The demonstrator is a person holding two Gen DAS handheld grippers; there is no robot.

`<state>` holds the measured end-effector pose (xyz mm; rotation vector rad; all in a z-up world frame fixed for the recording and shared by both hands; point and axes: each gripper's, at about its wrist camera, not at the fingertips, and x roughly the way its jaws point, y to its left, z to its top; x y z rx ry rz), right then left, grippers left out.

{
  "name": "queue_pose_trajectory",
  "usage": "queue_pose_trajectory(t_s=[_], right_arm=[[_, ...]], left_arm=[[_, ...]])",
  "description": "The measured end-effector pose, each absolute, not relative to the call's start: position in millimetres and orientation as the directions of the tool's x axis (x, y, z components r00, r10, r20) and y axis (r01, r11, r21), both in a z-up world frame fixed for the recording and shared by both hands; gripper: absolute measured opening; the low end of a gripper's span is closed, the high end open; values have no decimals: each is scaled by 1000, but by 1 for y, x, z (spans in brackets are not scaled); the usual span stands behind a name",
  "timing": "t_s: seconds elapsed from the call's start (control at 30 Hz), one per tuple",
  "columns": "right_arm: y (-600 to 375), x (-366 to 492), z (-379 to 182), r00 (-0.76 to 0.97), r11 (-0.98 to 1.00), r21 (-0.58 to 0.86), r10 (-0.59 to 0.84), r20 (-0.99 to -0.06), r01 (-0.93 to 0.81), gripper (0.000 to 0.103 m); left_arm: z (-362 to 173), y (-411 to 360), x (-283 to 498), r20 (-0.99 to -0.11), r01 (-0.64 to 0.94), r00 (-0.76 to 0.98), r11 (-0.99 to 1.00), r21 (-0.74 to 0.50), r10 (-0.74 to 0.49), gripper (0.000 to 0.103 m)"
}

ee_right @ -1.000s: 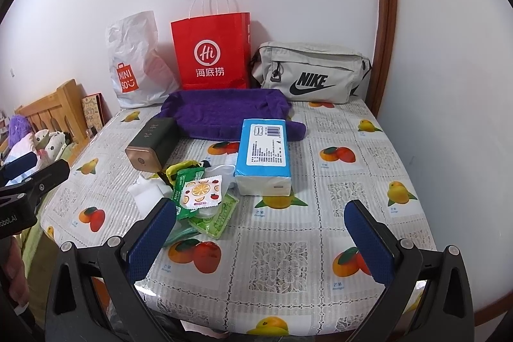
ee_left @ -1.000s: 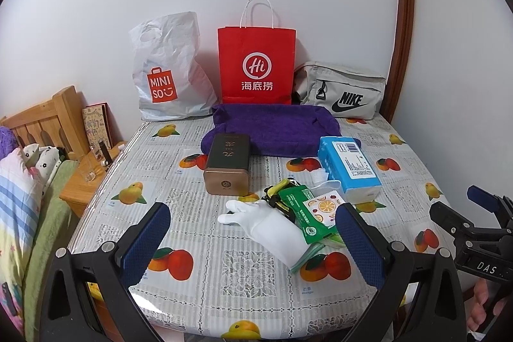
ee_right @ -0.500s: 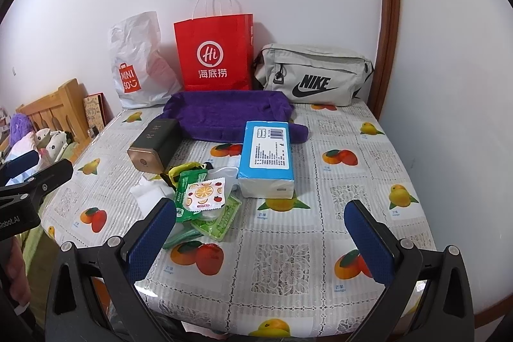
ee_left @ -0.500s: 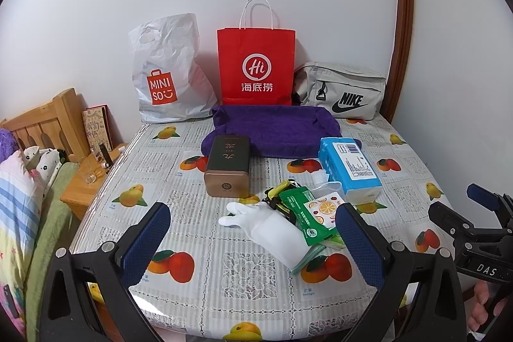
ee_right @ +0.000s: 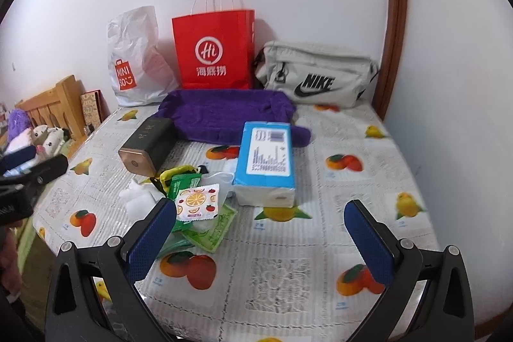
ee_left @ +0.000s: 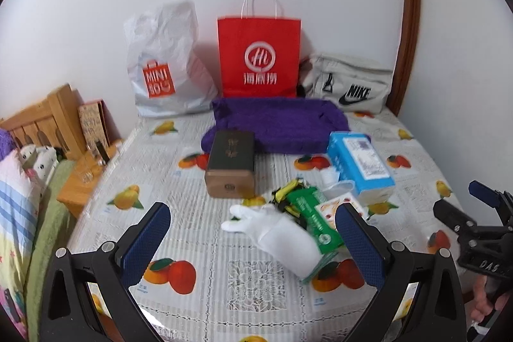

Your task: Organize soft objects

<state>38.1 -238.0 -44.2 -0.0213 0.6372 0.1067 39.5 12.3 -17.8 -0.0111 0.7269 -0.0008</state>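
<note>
A white glove (ee_left: 275, 233) lies on the fruit-print tablecloth (ee_left: 198, 246) between the wide-apart fingers of my left gripper (ee_left: 253, 233), which is open and holds nothing. Green and fruit-print packets (ee_left: 314, 220) and a yellow-black item (ee_left: 285, 191) lie beside the glove. A blue tissue pack (ee_left: 360, 165) sits right of them. A folded purple towel (ee_left: 279, 122) lies further back. My right gripper (ee_right: 261, 233) is open and hovers in front of the tissue pack (ee_right: 266, 161), with the packets (ee_right: 197, 201) by its left finger. The glove (ee_right: 141, 197) shows partly behind them.
A brown rectangular box (ee_left: 231, 164) lies left of centre. Against the wall stand a white plastic bag (ee_left: 163, 63), a red paper bag (ee_left: 258, 53) and a grey Nike bag (ee_left: 349, 82). A wooden headboard (ee_left: 41, 120), stuffed toys (ee_left: 35, 157) and a bed lie left.
Both grippers have moved slightly forward toward the table, so the objects appear a little nearer. Nothing on the table has shifted.
</note>
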Motion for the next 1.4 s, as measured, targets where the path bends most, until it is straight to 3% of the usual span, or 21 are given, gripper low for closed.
queue_pose_trajectory(t_s=[0.2,0.37,0.8,1.13,1.4], right_arm=[[-224,65,-76,756,983,57,171,-632,-175,102],[-194,90,-97,727,969,-9,179,-663,-246,101],[-154,136,-141,636,949,-45,174,-752,-313,100],[-150,137,-146,622,934,-49,195,-758,-353,62],[-155,127,-134,640,929,-42,220,-736,-368,55]], left_arm=[[-61,28,59,-708,-57,705,998,-9,34,103],[-88,38,69,-754,-74,655,997,-3,46,102],[-129,51,90,-797,-61,603,995,-84,-30,103],[-132,56,90,-796,-52,604,994,-100,-49,103],[-129,56,88,-791,-34,607,992,-124,-78,103]])
